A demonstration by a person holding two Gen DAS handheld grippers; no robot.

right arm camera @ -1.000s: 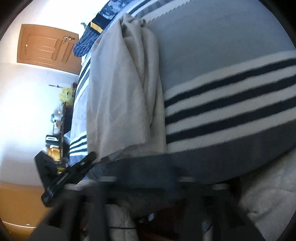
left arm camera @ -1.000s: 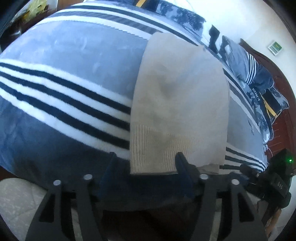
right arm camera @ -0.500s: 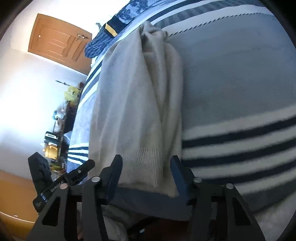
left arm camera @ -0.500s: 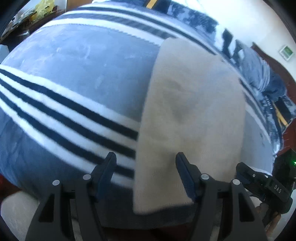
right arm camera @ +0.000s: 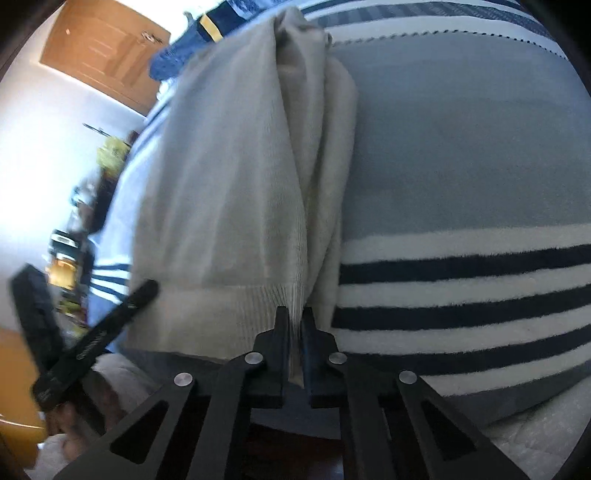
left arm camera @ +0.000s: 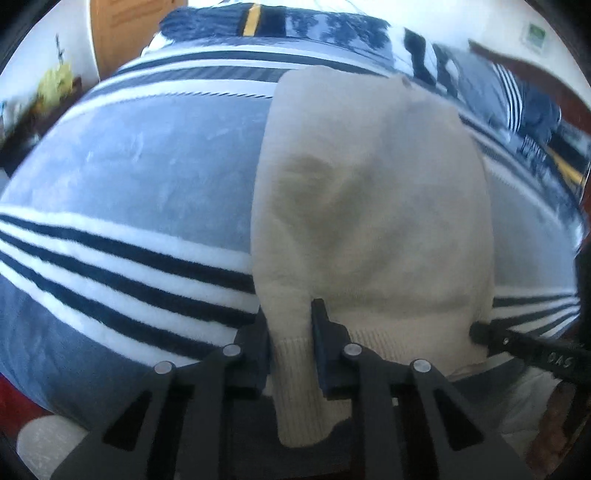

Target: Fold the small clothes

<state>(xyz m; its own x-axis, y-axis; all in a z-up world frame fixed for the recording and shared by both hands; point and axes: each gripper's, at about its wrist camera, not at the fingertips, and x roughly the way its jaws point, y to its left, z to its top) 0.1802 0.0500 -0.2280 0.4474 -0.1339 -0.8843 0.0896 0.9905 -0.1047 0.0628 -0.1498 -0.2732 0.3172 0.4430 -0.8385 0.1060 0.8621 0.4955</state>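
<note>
Item one, beige knit sweater (left arm camera: 369,206): I see it lying lengthwise on the striped blanket (left arm camera: 129,177), folded into a long narrow shape, ribbed hem at the near edge of the bed; its near hem corners are taken up by both tools.

Item two, left gripper (left arm camera: 290,325): jaws drawn narrow around a bunched fold at the sweater's left hem corner; ribbed cloth hangs down between and below the fingers.

Item three, right gripper (right arm camera: 294,325): jaws nearly together, pinching a thin edge of the ribbed hem at the sweater's right side.

Item four, view differences: my left wrist view shows the sweater's broad flat top face with a darker shaded patch, and the right tool's black body (left arm camera: 528,350) at the right edge; my right wrist view (right arm camera: 229,166) alone shows the layered folds stacked along the sweater's right side, plus the left tool's black finger (right arm camera: 99,332) crossing the lower left.

Item five, surroundings: wooden door (right arm camera: 103,55) in the right wrist view; patterned blue bedding (left arm camera: 295,26) beyond the sweater's far end; a dark wooden headboard (left arm camera: 524,62), blurred, in the left wrist view only.
</note>
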